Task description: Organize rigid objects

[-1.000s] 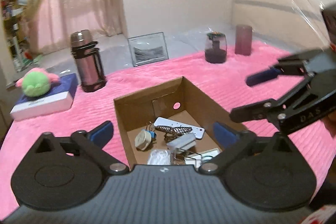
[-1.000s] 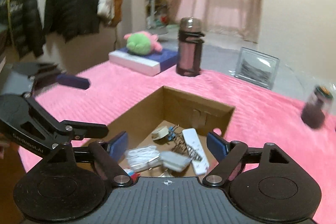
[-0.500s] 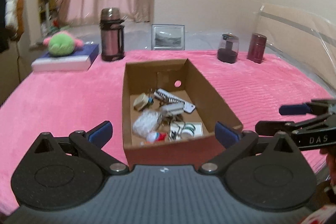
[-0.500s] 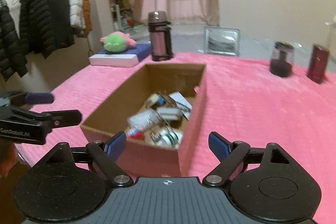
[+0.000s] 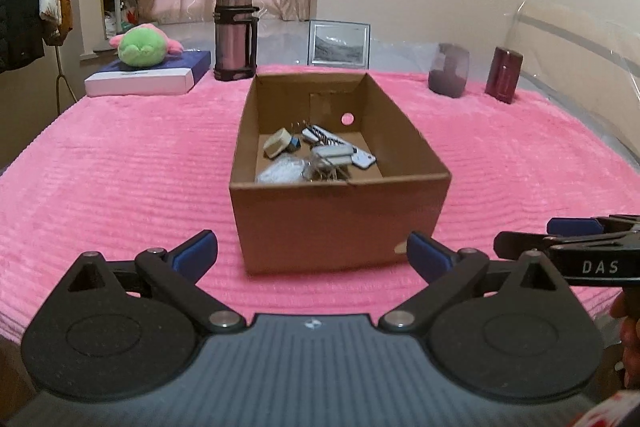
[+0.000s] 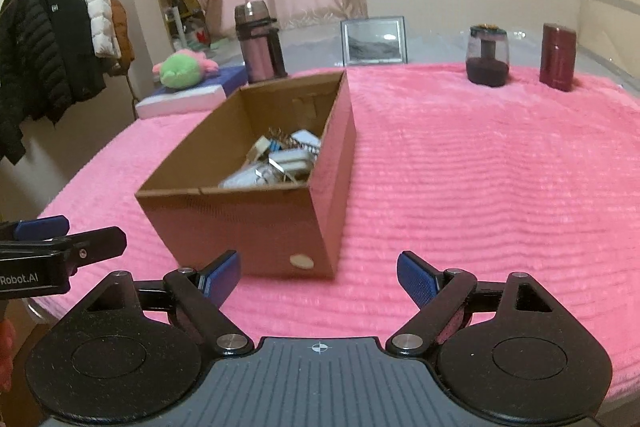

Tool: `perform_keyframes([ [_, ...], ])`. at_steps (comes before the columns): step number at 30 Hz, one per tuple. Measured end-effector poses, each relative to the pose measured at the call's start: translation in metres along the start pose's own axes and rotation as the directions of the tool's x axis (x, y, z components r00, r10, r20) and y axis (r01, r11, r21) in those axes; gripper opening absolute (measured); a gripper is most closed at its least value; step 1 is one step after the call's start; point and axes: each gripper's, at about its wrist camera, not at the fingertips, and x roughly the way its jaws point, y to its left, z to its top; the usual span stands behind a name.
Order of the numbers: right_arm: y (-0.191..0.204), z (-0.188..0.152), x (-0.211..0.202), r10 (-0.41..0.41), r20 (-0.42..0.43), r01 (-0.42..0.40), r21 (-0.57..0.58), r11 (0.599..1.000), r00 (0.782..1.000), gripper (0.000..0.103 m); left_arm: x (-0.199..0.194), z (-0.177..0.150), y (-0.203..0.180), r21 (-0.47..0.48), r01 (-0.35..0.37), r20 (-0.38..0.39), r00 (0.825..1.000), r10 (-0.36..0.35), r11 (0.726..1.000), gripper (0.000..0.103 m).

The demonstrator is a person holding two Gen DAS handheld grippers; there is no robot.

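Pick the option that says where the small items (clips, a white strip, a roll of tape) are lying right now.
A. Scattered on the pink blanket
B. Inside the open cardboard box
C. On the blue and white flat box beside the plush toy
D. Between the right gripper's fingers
B: the small items lie on the floor of the open cardboard box, with its walls around them; the right wrist view shows the same.

Thermos flask (image 5: 234,33) beside plush toy (image 5: 143,45) (green); framed picture (image 5: 339,43) behind.

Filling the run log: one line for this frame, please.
phase: pre-grasp | left gripper: open, empty | right gripper: open, empty | box: on pink cover, small items inside | both short of box
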Motion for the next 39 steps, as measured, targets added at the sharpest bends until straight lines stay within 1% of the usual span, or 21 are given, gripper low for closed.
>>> perform_keyframes([
  [5,0.005,-0.014,0.001,0.001,-0.035,-0.002,-0.017,1.000,0.999,0.083,0.001,-0.013,-0.003,-0.001,-0.007,-0.029,1.000,0.007,1.000,0.100],
  [11,0.004,-0.023,0.003,-0.005,-0.061,0.004,-0.016,1.000,0.998,0.083,0.005,-0.027,-0.004,0.007,-0.021,-0.068,0.997,0.021,1.000,0.100],
  [16,0.005,-0.028,0.004,-0.009,-0.077,0.008,-0.014,1.000,0.997,0.083,0.009,-0.035,-0.004,0.007,-0.035,-0.085,0.996,0.035,0.999,0.100],
  [31,0.004,-0.027,0.006,-0.015,-0.083,0.015,-0.008,1.000,0.996,0.083,0.015,-0.035,-0.007,0.008,-0.035,-0.100,0.994,0.036,0.999,0.100],
  [39,0.001,-0.026,0.007,-0.024,-0.086,0.024,-0.003,1.000,0.996,0.083,0.018,-0.035,-0.010,0.007,-0.024,-0.099,0.995,0.024,1.000,0.100],
])
